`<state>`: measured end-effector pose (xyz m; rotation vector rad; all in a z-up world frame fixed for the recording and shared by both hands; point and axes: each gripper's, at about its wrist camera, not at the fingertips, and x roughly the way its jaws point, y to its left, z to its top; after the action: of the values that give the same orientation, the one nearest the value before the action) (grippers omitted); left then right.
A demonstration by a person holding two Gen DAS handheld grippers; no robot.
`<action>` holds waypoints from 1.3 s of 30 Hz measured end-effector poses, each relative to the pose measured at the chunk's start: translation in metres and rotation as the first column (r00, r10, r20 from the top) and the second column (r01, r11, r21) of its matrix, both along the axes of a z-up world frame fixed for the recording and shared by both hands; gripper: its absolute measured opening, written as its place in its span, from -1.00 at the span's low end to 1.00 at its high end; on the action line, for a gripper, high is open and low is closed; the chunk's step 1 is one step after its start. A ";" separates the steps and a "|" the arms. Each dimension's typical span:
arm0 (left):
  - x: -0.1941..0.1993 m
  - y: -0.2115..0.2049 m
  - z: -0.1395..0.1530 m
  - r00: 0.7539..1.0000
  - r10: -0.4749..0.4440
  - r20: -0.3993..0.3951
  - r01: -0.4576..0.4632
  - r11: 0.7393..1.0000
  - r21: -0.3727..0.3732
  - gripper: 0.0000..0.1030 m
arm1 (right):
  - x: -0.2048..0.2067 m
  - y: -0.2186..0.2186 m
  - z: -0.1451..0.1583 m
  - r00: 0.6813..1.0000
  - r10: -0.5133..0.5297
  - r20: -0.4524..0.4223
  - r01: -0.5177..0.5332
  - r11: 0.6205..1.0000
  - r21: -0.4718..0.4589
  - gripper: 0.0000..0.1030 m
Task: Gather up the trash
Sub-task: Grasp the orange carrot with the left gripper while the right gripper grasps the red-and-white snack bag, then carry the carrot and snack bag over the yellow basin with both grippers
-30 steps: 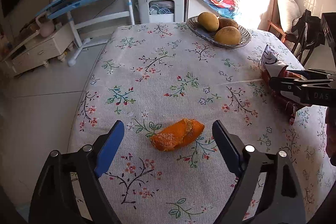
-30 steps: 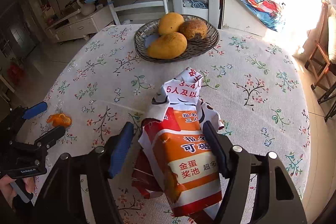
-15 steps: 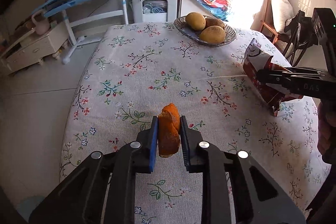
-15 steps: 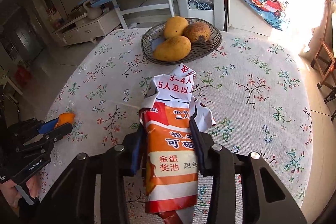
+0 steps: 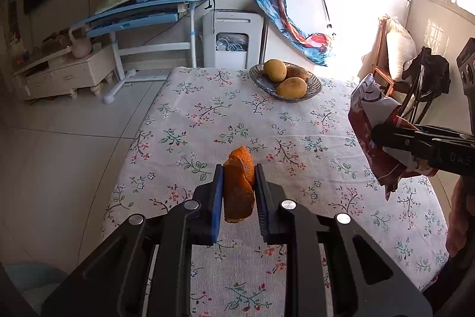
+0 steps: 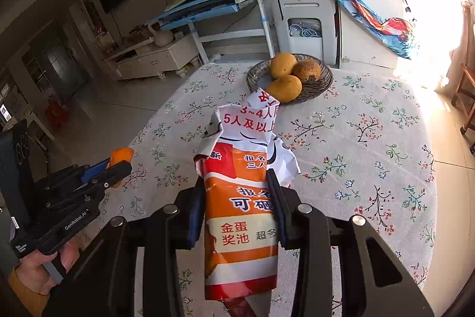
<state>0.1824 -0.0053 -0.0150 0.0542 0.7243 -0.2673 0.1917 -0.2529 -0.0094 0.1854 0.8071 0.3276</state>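
Observation:
My left gripper (image 5: 237, 173) is shut on an orange peel (image 5: 239, 186) and holds it above the flowered tablecloth (image 5: 225, 121). My right gripper (image 6: 237, 186) is shut on a crumpled orange, red and white paper flyer (image 6: 242, 198) and holds it off the table. In the left wrist view the flyer (image 5: 371, 124) and the right gripper (image 5: 377, 135) show at the right. In the right wrist view the left gripper (image 6: 120, 164) with the peel (image 6: 120, 155) shows at the left.
A woven dish (image 5: 261, 82) with three mangoes (image 5: 291, 87) stands at the table's far side. Beyond the table are a blue desk (image 5: 142, 17), a white appliance (image 5: 231, 40) and a low cabinet (image 5: 65, 73). A chair (image 5: 386, 61) stands at the right.
Both grippers have closed, the left on the orange peel and the right on the flyer. Both have lifted their loads off the table.

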 end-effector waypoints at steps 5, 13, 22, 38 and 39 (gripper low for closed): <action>-0.028 0.000 0.002 1.000 0.005 0.014 -0.005 1.000 -0.002 -0.62 | -0.031 -0.007 0.005 1.000 -0.024 0.020 0.022 0.998 0.065 -0.25; -0.090 -0.012 -0.003 1.000 -0.003 0.030 0.003 1.000 -0.026 -0.62 | -0.078 0.003 0.005 0.999 -0.009 0.051 0.007 0.999 0.045 -0.24; -0.151 -0.026 -0.019 0.998 -0.052 0.016 0.053 0.999 -0.007 -0.62 | -0.135 0.010 -0.013 1.000 0.008 0.021 -0.009 0.999 0.052 -0.24; -0.216 -0.022 -0.019 0.998 -0.061 0.033 0.061 0.998 0.000 -0.62 | -0.211 0.013 -0.035 0.999 -0.003 -0.033 0.006 0.997 0.074 -0.24; -0.219 -0.022 -0.019 0.997 -0.063 0.034 0.063 0.998 0.002 -0.62 | -0.214 0.014 -0.036 0.999 -0.001 -0.036 0.004 0.997 0.074 -0.24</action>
<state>-0.0370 -0.0273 -0.0343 0.0824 0.6898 -0.3257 -0.0223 -0.2386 -0.0451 0.2620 0.8305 0.3528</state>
